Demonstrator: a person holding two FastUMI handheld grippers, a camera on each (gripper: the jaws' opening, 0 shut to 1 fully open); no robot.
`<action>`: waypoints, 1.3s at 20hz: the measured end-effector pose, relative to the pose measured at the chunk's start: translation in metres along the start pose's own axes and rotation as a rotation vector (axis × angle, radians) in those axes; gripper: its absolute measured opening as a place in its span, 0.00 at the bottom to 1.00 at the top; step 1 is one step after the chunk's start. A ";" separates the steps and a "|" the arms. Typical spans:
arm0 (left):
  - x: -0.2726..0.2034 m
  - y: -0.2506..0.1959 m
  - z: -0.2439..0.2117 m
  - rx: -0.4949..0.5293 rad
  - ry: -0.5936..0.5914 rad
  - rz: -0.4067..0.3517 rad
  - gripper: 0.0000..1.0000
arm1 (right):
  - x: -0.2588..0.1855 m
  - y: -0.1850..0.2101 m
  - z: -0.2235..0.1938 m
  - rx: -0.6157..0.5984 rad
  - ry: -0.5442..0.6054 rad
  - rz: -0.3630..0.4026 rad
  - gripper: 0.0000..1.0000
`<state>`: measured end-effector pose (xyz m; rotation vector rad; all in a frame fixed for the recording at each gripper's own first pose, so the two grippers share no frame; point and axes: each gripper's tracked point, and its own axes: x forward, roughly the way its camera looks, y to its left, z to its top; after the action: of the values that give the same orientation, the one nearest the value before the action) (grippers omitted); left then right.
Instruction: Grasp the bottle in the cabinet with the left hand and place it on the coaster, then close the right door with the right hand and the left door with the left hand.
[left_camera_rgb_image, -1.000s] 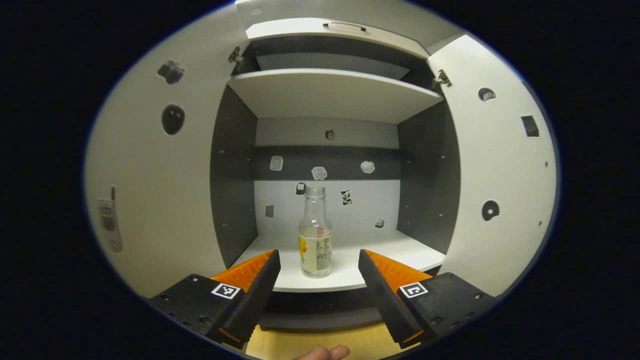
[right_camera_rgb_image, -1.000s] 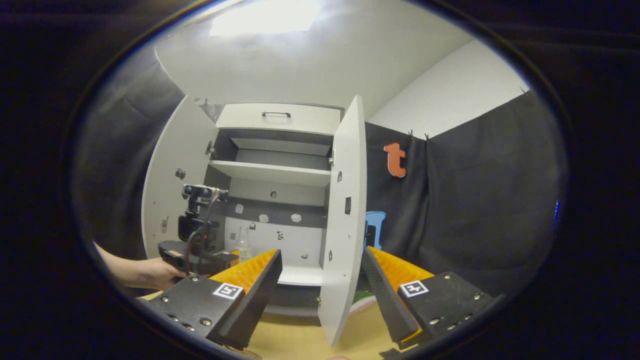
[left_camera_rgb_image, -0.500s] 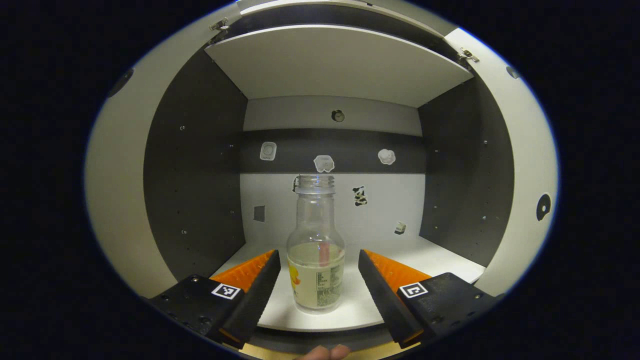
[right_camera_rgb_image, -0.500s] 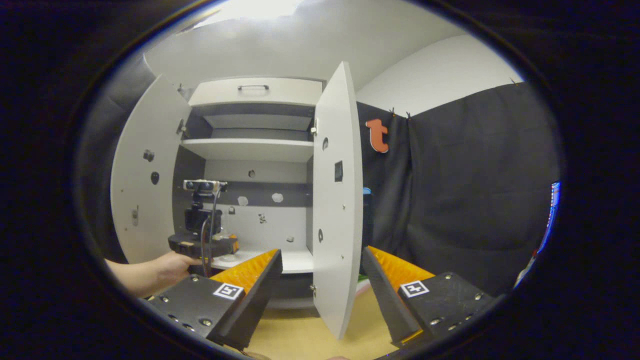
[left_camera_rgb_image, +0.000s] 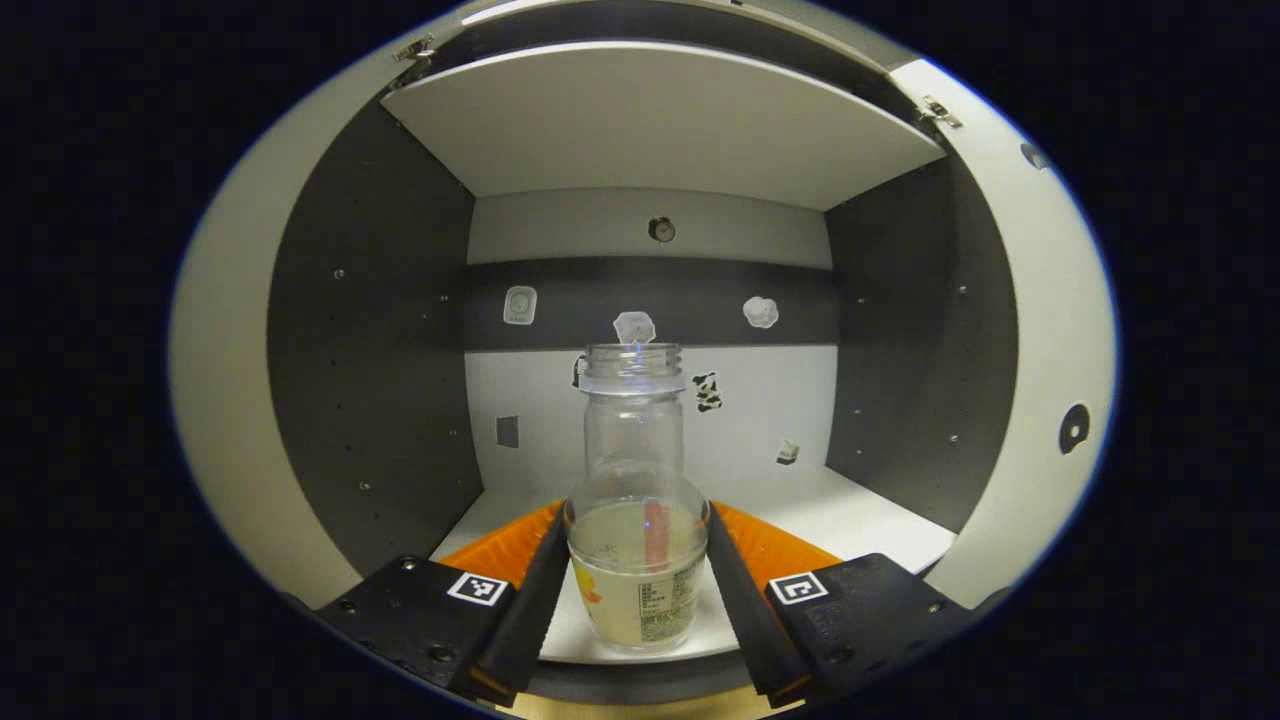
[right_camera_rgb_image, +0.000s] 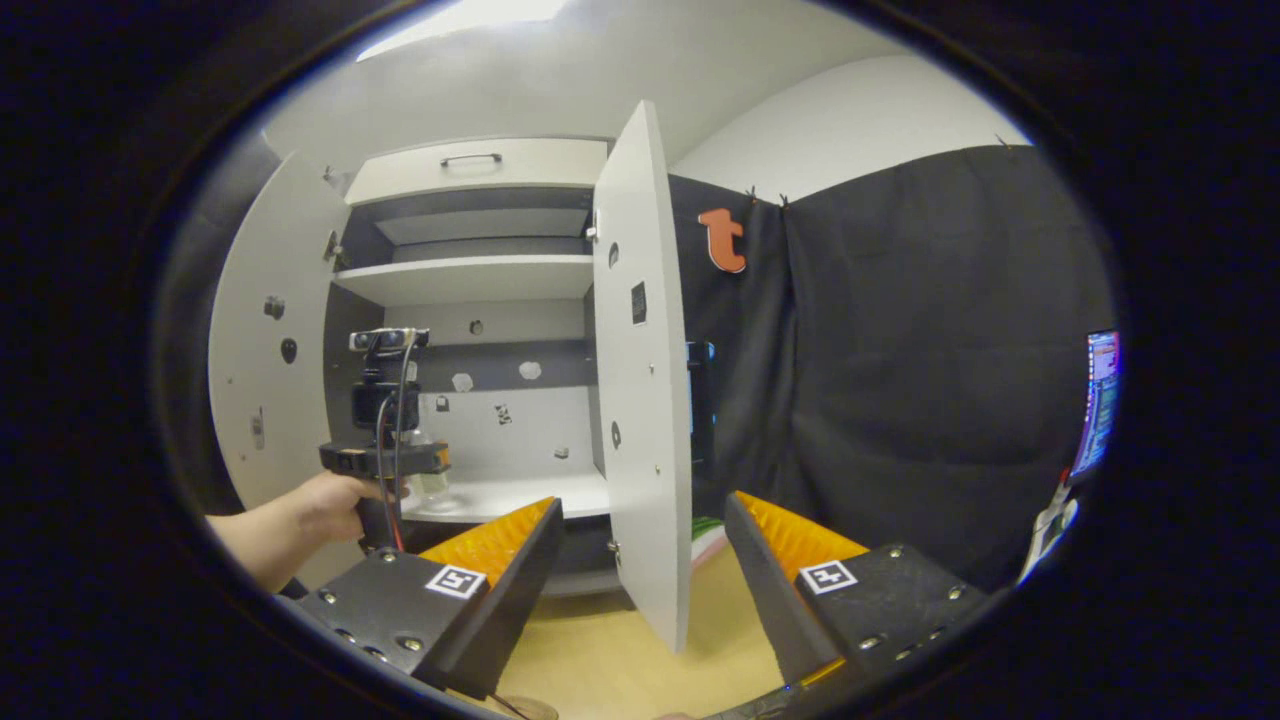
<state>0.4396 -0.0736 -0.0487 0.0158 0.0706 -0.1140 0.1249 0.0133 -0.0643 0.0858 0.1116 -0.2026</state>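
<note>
Cabinet shelf (left_camera_rgb_image: 850, 510), left claw (left_camera_rgb_image: 637, 575) clamped round bottle (left_camera_rgb_image: 635, 520), bottle base part-hidden

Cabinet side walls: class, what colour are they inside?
Dark grey side walls, against a white shelf; clearest in the left gripper view.

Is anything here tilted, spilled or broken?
Nothing stands out. The bottle stands upright on the shelf between the left tongs, uncapped, with no spill around it. Both doors are open, as expected.
</note>
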 end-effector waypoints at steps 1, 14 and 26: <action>-0.015 -0.006 0.006 0.000 -0.006 -0.017 0.80 | -0.006 -0.006 0.003 -0.006 -0.007 -0.003 0.97; -0.217 -0.064 0.019 -0.022 -0.069 -0.112 0.80 | -0.130 -0.077 0.038 0.032 -0.067 0.009 1.00; -0.297 -0.067 -0.115 -0.055 -0.026 -0.110 0.80 | -0.174 -0.081 0.015 0.009 -0.054 0.075 1.00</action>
<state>0.1299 -0.1047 -0.1426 -0.0441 0.0486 -0.2217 -0.0593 -0.0333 -0.0342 0.0933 0.0535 -0.1301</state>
